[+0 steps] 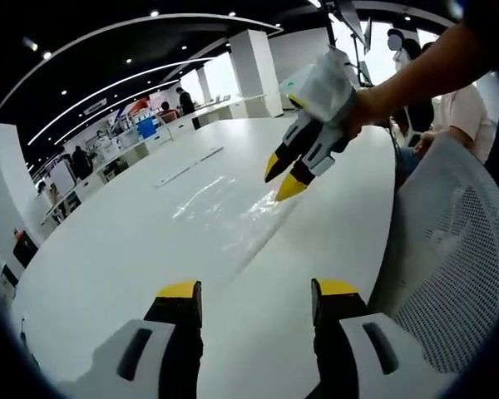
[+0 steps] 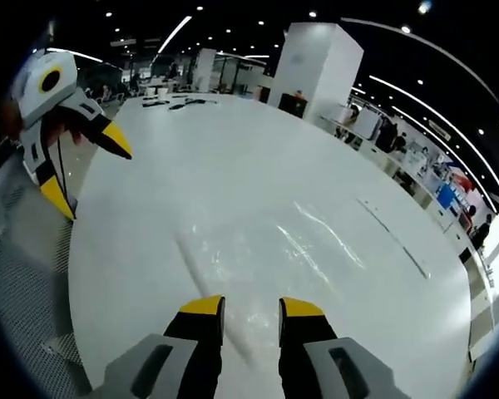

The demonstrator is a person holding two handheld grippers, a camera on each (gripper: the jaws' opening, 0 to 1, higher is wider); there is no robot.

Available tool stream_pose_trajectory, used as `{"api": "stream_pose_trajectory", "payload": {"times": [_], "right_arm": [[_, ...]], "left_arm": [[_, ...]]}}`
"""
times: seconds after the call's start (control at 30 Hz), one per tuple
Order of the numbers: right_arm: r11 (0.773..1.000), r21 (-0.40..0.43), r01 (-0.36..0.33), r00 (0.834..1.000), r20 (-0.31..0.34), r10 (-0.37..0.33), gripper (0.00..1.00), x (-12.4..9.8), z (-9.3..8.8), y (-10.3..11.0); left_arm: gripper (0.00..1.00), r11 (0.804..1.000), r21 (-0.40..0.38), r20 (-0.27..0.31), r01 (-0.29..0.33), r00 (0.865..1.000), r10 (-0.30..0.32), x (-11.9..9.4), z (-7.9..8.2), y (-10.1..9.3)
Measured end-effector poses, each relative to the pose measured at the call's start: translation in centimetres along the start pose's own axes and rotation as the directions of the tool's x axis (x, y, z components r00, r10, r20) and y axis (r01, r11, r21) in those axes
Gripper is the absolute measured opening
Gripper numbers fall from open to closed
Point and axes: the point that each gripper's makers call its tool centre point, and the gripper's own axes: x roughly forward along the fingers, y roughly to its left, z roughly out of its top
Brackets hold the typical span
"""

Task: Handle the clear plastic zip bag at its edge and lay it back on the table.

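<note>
The clear plastic zip bag (image 1: 220, 204) lies flat and shiny on the white table (image 1: 108, 249). In the left gripper view my left gripper (image 1: 258, 291) stands open low over the table, well short of the bag. A hand holds my right gripper (image 1: 283, 179) at the bag's right edge, its yellow tips slightly apart just above it. In the right gripper view the bag (image 2: 291, 241) spreads ahead, and its zip strip (image 2: 201, 268) runs in between the jaws of the right gripper (image 2: 253, 307), which are parted. The left gripper (image 2: 87, 170) hangs open at the upper left.
A white mesh chair (image 1: 449, 249) stands against the table's edge, and its mesh (image 2: 25, 249) is beside the left gripper. Thin strips (image 1: 187, 166) lie beyond the bag. Dark items (image 2: 175, 104) sit at the table's far end. People are near desks in the background.
</note>
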Motion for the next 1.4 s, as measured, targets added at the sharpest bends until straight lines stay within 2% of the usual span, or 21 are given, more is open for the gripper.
{"api": "stream_pose_trajectory", "payload": {"times": [0.43, 0.57, 0.83, 1.17, 1.4], "right_arm": [[0.999, 0.04, 0.005, 0.998, 0.065, -0.007, 0.36, -2.6, 0.4, 0.0], [0.999, 0.054, -0.004, 0.997, 0.078, 0.0, 0.43, -3.3, 0.7, 0.5], [0.997, 0.074, 0.004, 0.992, 0.124, -0.014, 0.46, -4.6, 1.0, 0.8], [0.985, 0.168, 0.026, 0.98, 0.188, -0.058, 0.61, -6.3, 1.6, 0.7], [0.98, 0.192, 0.05, 0.974, 0.21, -0.09, 0.64, -7.3, 1.4, 0.8]], "left_arm": [[0.6, 0.997, -0.071, -0.009, 0.015, 1.0, -0.016, 0.3, -0.8, 0.1], [0.64, 0.994, -0.108, -0.009, 0.022, 1.0, -0.023, 0.5, -1.3, 0.2], [0.68, 0.991, -0.136, -0.008, 0.019, 1.0, -0.021, 0.4, -1.7, 0.5], [0.74, 0.984, -0.175, 0.016, 0.004, 1.0, -0.001, 0.2, -1.6, 0.4], [0.79, 0.98, -0.197, 0.041, -0.009, 0.999, 0.018, -0.1, -1.0, 0.4]]}}
